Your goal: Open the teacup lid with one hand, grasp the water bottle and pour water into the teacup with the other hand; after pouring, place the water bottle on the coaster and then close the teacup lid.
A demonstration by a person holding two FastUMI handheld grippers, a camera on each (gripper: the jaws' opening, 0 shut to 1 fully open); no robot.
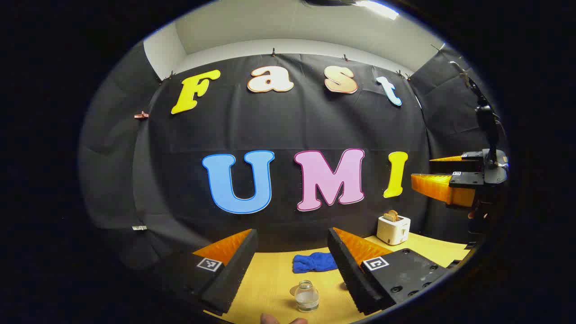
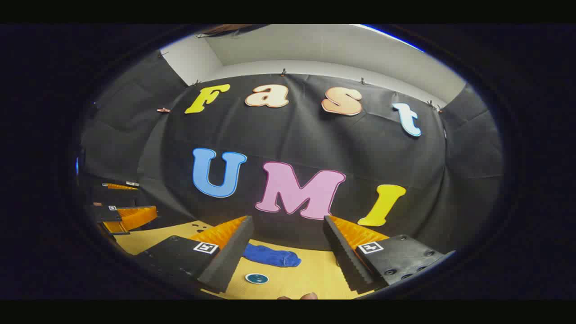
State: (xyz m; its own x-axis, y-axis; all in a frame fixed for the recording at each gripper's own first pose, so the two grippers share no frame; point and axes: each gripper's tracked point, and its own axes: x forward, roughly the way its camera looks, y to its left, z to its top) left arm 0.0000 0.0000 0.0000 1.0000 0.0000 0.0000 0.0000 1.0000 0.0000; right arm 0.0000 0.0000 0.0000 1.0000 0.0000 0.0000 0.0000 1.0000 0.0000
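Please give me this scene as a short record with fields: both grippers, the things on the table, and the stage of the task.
left gripper: jaws open, empty, above the table
right gripper: jaws open, empty
glass jar: upright on the yellow table, holding clear liquid
coaster: bare, on the table
blue cloth: crumpled, farther back
toaster: back right
stage: nothing grasped yet

A crumpled blue cloth (image 1: 315, 262) lay on the yellow wooden table (image 1: 274, 283), close to the black cloth wall. In the right gripper view the same blue cloth (image 2: 272, 255) lay stretched out flat on the table (image 2: 315, 274). A small white toaster (image 1: 393, 228) stood upright near the table's far right corner, well apart from the cloth, with a slice of brown toast (image 1: 391, 215) sticking up from its slot.
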